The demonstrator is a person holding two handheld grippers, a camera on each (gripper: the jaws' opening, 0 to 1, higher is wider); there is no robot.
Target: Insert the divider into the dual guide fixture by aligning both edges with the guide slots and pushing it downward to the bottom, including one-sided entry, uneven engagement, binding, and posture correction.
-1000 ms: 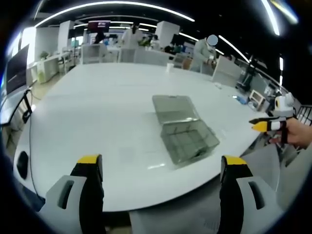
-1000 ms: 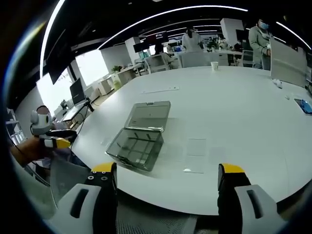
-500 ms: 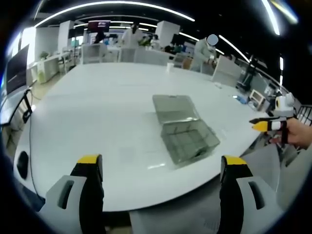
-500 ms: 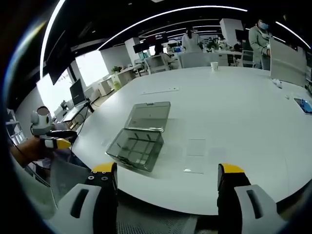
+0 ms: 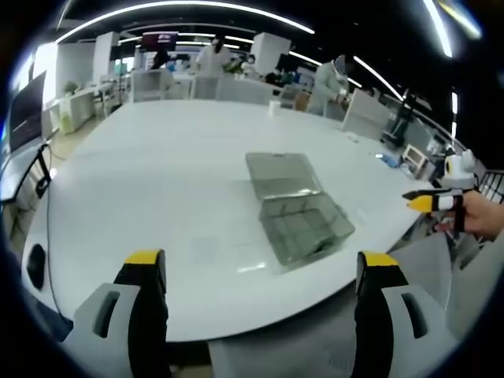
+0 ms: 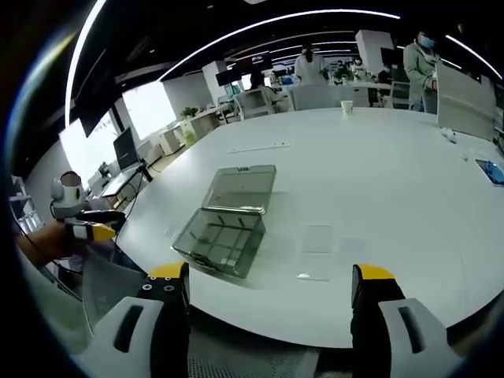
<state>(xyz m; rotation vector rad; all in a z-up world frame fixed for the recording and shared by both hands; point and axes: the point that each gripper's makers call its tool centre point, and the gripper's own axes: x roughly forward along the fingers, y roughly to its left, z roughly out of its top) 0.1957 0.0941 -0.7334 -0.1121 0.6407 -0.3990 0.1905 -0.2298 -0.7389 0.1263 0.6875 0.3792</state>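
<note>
— What are you seeing from where you're standing?

— On the left, the left gripper (image 5: 260, 272) is hanging at the near edge of the big white table (image 5: 157, 173), its two yellow-tipped jaws standing wide apart with nothing between them. Past them, the clear plastic box (image 5: 303, 224) is sitting on the table with its lid (image 5: 282, 175) lying open flat behind it — thin walls are showing inside, splitting it into compartments.

— And the divider?

— In the right gripper view a clear flat sheet (image 6: 316, 238) is lying on the table just right of the box; another one is lying nearer the edge. I am guessing those are dividers, but they are too faint to say for sure.

— The other hand?

— The right gripper (image 6: 268, 276) is also hovering off the table edge, jaws spread and gripping nothing. Each gripper is peeking into the other's view, out at the side, held in a hand (image 5: 480, 214). Farther back, a paper cup (image 6: 346, 105) is standing on the table, and people are standing among the desks beyond.
</note>
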